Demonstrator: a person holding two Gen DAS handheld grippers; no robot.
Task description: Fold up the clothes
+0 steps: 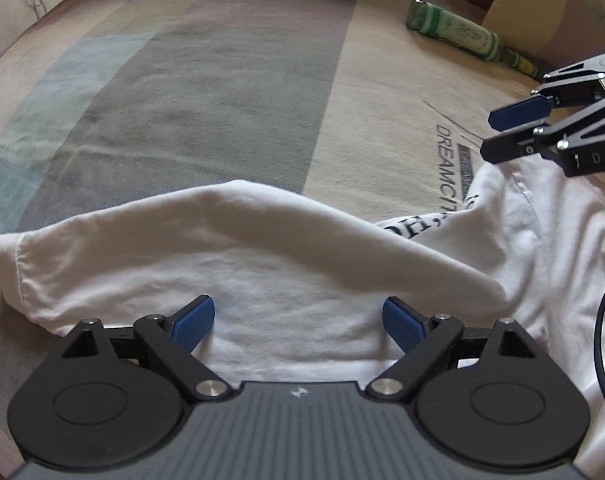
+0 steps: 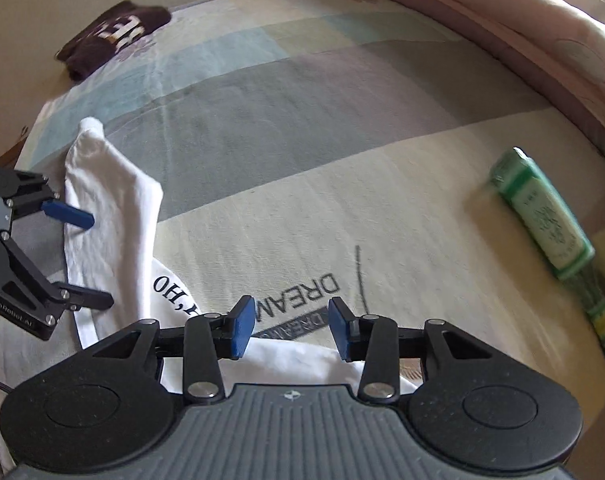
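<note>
Cloth fills the near ground under both tools: a white T-shirt (image 1: 262,280) lies spread on the bedsheet (image 1: 222,92), partly folded, with one thick fold running across just ahead of the left gripper (image 1: 298,322). That gripper points steeply down at the shirt with its blue pads (image 1: 192,326) spread wide and nothing between them; white fabric shows through the whole gap, though whether the tips touch it is hard to tell from this angle. To the left of the jaws a hemmed sleeve end rests on the sheet. Off to the right of them, the shirt bunches upward, and black lettering shows on a turned-over part.

The right gripper (image 2: 292,330) hovers over the shirt's edge with its jaws partway apart, holding nothing. Between its pads, white fabric shows low down, with the sheet's printed "DREAM" wording (image 2: 318,292) just beyond it. To the left of these jaws, the shirt's long fold stretches away, and the other gripper stands over it.

Further out, to the right of the right jaws and well apart from the shirt, a green and white package (image 2: 550,220) lies on the sheet. Farthest away, up and to the left, a dark folded garment (image 2: 110,38) with pale lettering sits near the bed's edge, and a pink quilt (image 2: 502,12) runs along the far right side.
</note>
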